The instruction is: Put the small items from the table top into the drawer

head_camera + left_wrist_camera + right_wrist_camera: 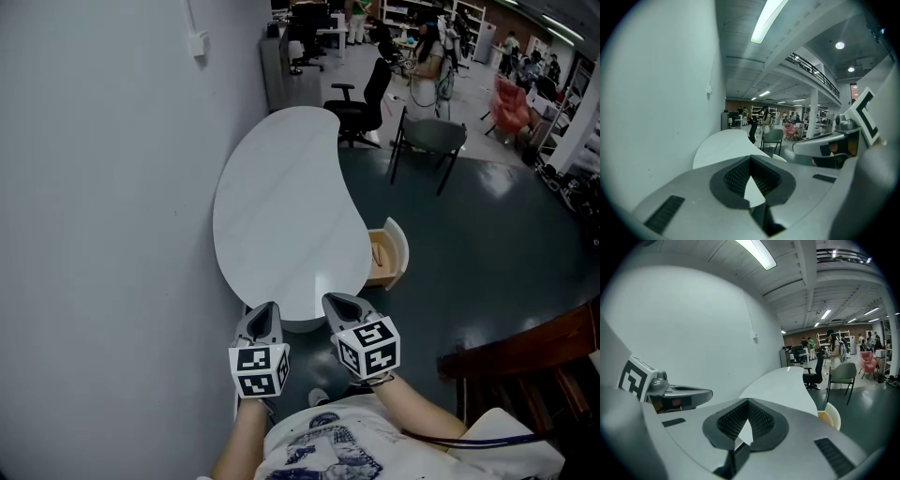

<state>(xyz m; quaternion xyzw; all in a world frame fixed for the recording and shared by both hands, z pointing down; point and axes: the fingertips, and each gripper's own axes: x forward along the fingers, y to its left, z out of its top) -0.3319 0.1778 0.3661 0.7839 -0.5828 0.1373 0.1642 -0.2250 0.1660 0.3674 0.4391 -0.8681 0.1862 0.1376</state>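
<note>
– Big room, dark floor [469, 272], and a grey wall [94, 187] on the left. See the white table [281, 216] right up against it?
– Yes. It looks like a bean. Its long way runs along the wall, away from the person [328, 450].
– How are the arms [403, 403] held?
– Both come out from the body, side by side. The left gripper [266, 307] and the right gripper [338, 300] are near each other but not touching. They point ahead and a little down, at the near end of the table.
– Are the claws spread?
– No. Both are pressed together, and nothing is pinched in them. Only a bit of white table top shows through the little gap by the black pads [736, 176].
– Where is the drawer [398, 251]?
– On the right side of the table, near the person's end. It is pulled out. Its round white front faces right, over the floor. Its long way goes sideways, out from the table. The inside is brown wood.
– What is in it?
– Maybe something thin. It is too small for me to tell.
– And farther back?
– A black chair [361, 98] and a grey chair [431, 136] stand past the far end of the table. People are far off at the back. A brown wood thing [534, 366] is low on the right, beside the person.
</note>
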